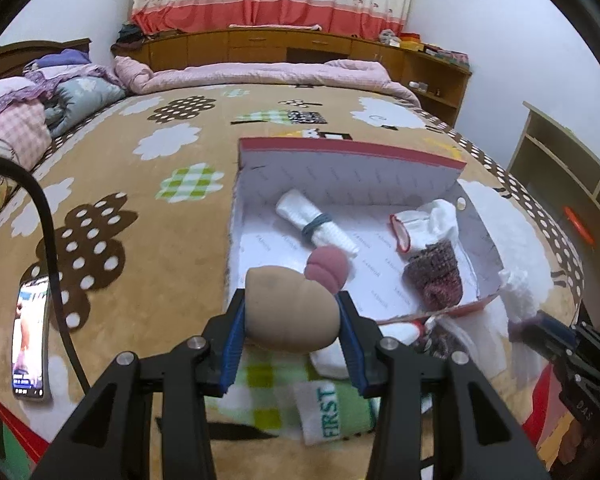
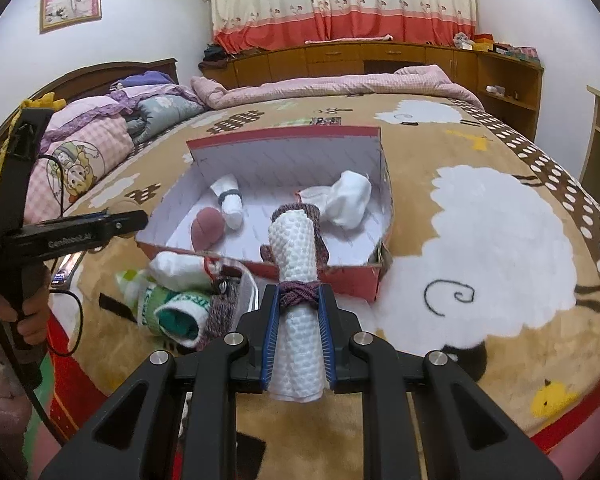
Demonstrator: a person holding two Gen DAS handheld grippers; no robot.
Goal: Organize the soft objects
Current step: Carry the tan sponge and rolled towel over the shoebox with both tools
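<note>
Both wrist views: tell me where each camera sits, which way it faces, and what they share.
Left wrist: on the left gripper, looking forward and down across the bed at the box; its fingers clamp a tan sock ball; the right gripper shows at the right edge.
Right wrist: on the right gripper, facing the same box, clamped on a white rolled towel; the left gripper and a hand show at left.
Shared: box, pink sock ball, bed, curtain.

Left gripper [image 1: 292, 312] angled down, blue pads clamped on a tan bundle; right gripper [image 2: 298, 322] angled down, pads gripping a white roll; bare hand [image 2: 26, 312] holds left handle
</note>
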